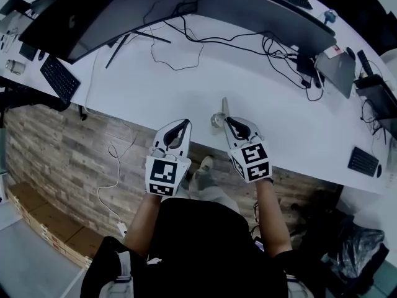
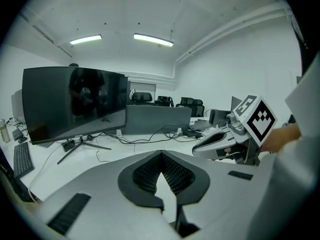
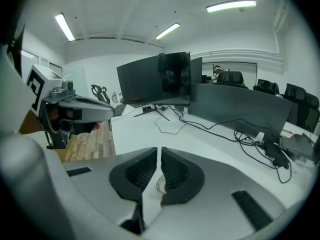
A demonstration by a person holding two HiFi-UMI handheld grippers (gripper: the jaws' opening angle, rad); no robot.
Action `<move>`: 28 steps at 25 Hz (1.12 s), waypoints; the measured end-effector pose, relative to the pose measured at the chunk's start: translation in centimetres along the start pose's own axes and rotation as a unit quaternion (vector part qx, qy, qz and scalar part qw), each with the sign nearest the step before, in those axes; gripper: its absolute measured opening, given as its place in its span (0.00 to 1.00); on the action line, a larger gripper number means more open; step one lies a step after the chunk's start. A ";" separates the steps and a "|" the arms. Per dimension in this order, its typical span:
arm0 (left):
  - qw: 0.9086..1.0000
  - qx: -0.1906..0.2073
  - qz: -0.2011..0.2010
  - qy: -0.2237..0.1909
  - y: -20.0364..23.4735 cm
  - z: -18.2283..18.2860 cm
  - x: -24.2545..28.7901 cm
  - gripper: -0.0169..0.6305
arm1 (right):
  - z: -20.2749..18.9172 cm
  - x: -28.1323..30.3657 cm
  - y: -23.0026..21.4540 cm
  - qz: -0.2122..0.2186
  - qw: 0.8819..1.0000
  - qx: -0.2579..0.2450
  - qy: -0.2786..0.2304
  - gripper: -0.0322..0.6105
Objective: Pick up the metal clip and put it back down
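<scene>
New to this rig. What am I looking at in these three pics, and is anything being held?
No robot: a person at a white desk holds a two-jaw gripper in each hand. The head view looks down from a camera on their head; the other two cameras ride on the left gripper and right gripper, looking along the jaws. The marker cubes are gripper parts. On the desk: monitors, a keyboard, cables and a metal clip by the right gripper's tip. Both grippers are shut; the left is empty. A bit of metal shows between the right jaws; pinched or lying on the desk below, I can't tell.
</scene>
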State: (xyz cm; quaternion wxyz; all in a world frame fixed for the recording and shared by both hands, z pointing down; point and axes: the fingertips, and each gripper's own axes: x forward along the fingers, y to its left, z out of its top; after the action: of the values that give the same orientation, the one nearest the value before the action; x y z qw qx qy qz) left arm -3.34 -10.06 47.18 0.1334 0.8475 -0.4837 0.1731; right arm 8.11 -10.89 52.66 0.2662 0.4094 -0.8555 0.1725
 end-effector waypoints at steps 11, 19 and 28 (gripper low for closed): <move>0.999 -0.015 0.014 0.036 0.4 -3.0 1.0 0.04 | -4.5 2.5 -0.3 0.037 0.995 -0.051 0.079 0.10; 0.997 -0.022 0.021 0.066 0.9 -5.5 1.4 0.04 | -7.2 5.2 0.4 0.084 0.982 -0.115 0.127 0.24; 0.996 -0.029 0.020 0.080 1.7 -7.0 2.6 0.05 | -9.2 7.9 -0.4 0.115 0.966 -0.165 0.165 0.37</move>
State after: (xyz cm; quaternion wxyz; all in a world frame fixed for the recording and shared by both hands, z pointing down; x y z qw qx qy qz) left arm -4.73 -10.13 54.69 0.1933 0.8166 -0.4932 0.2291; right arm 7.18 -11.20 64.72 0.4462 0.2245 -0.8574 0.1236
